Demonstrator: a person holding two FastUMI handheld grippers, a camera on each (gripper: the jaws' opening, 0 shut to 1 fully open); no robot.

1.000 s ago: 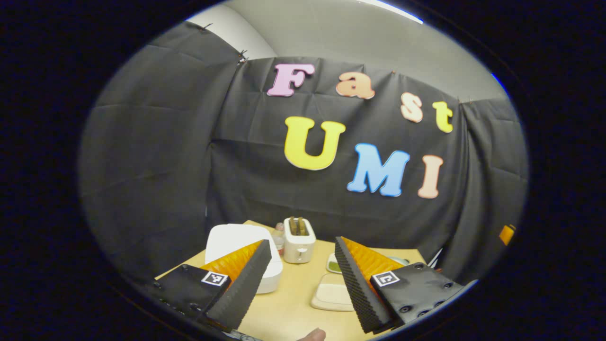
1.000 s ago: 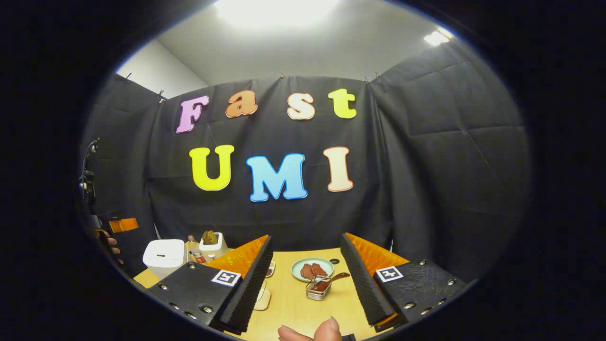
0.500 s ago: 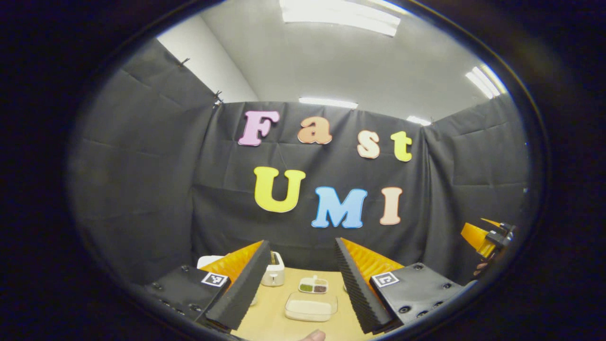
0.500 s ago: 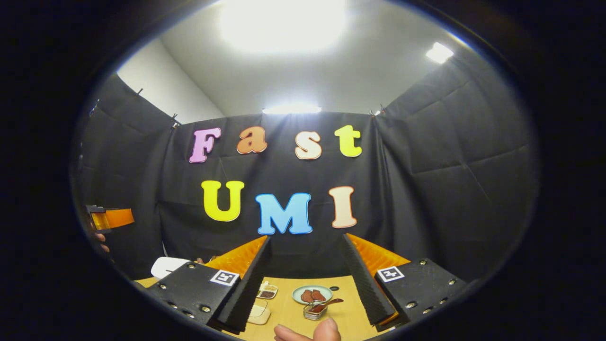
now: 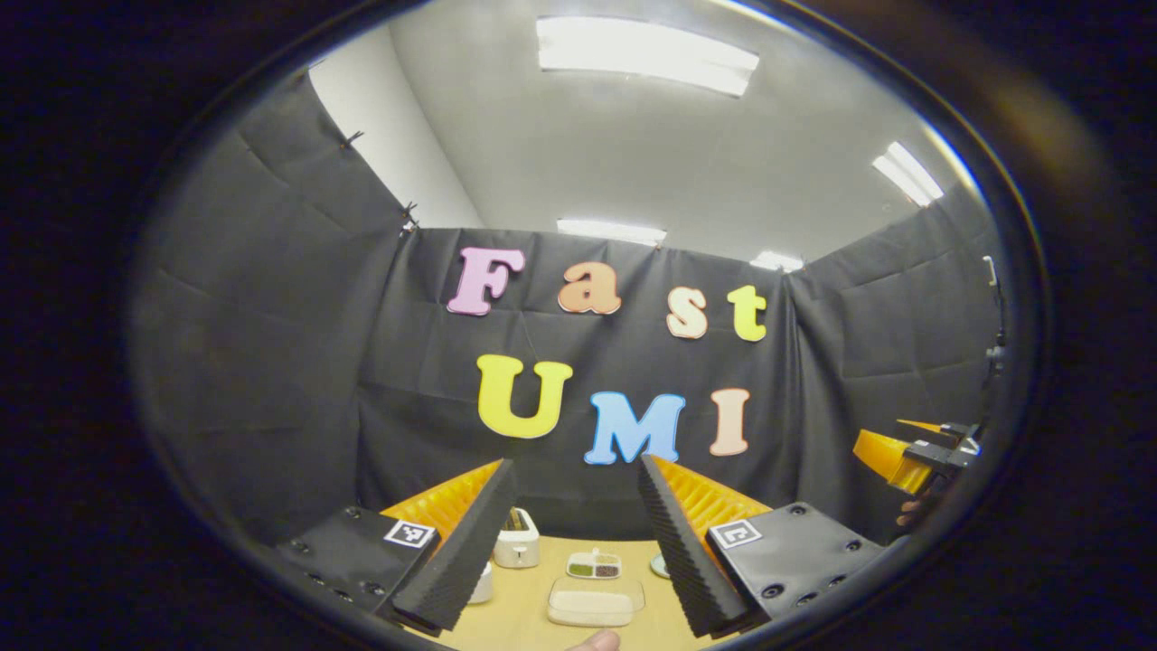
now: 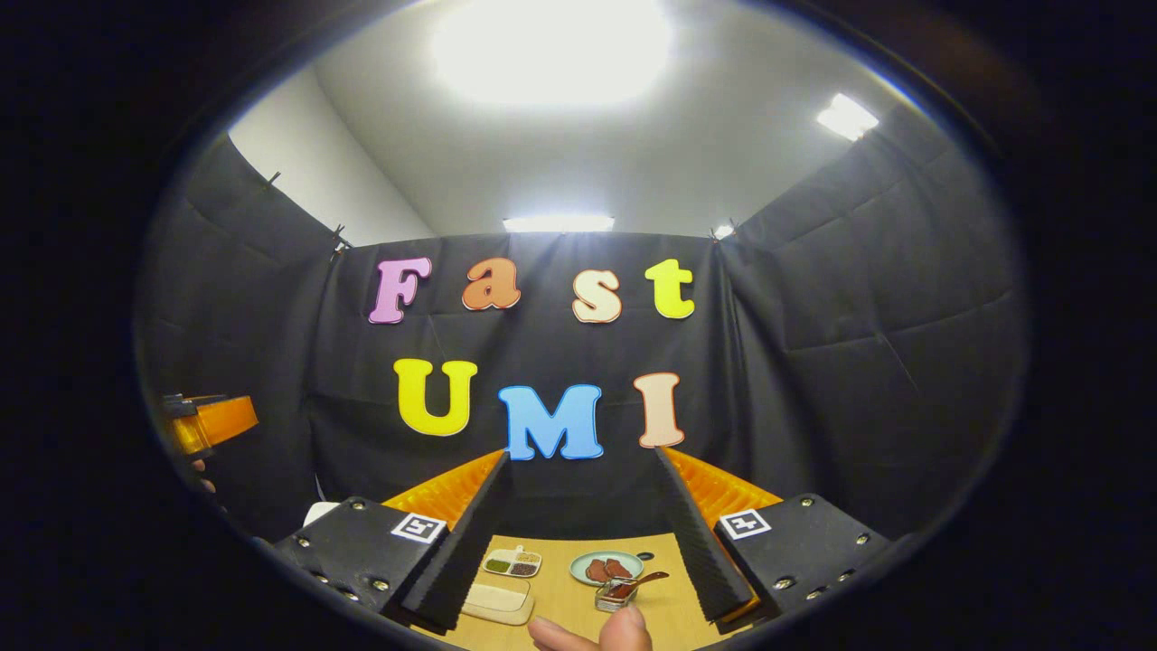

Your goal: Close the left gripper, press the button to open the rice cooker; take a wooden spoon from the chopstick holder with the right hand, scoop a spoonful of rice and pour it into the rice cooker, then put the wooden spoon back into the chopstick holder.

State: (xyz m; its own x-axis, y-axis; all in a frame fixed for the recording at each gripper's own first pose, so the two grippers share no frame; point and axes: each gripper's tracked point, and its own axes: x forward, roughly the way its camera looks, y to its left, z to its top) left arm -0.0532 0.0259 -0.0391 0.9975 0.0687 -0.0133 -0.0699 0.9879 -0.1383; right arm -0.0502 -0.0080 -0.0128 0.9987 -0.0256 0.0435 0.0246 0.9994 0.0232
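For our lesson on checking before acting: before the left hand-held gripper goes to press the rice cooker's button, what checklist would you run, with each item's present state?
1. Left hand-held gripper shut for pressing: not ok, jaws wide apart.
2. Rice cooker button in sight: cannot tell, a finger hides most of it.
3. Right hand-held gripper free: ok, open and empty.
4. Wooden spoon in chopstick holder: cannot tell, too small.
5. Rice container on table: ok.

In the left gripper view, a flat box (image 5: 594,604) is sitting low in the middle on the table (image 5: 520,601). A split dish (image 5: 594,567) is lying behind it. A toaster (image 5: 516,540) is standing to the left. In the right gripper view, a plate (image 6: 606,568) is sitting behind a small jar (image 6: 614,594).
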